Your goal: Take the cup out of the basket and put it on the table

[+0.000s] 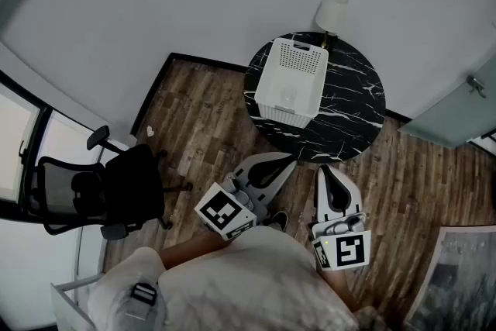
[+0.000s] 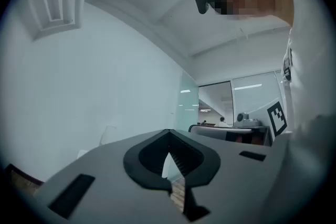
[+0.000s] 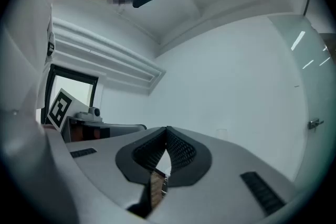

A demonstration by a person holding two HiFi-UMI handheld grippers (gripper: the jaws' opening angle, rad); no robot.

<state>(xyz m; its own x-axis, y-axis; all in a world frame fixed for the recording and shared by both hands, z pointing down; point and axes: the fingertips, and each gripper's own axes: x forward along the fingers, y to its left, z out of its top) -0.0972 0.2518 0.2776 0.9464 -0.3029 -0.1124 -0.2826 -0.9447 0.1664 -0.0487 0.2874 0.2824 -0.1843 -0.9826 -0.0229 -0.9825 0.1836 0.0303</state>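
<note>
Overhead, from the head view, a white perforated basket (image 1: 298, 50) sits on a round black marble table (image 1: 353, 101) with white veins. A pale shape low inside the basket may be the cup, but it is too faint to be sure. A lamp (image 1: 333, 12) with a white shade stands at the table's far edge, and a black office chair (image 1: 116, 186) is well apart on the wood floor (image 1: 205, 116) to the left. The left gripper (image 1: 288, 161) and the right gripper (image 1: 325, 170) are held side by side close to the person's body, short of the table, both aimed towards it; neither touches the basket.

Next, the left gripper view: the left gripper (image 2: 168, 132) has its jaws pressed together at the tips, with nothing between them, only a sliver of wall and floor below. It points at a plain white wall (image 2: 105, 76).

Finally, the right gripper view: the right gripper (image 3: 167, 128) is likewise clenched tip to tip on nothing, facing a white wall (image 3: 236, 71)
</note>
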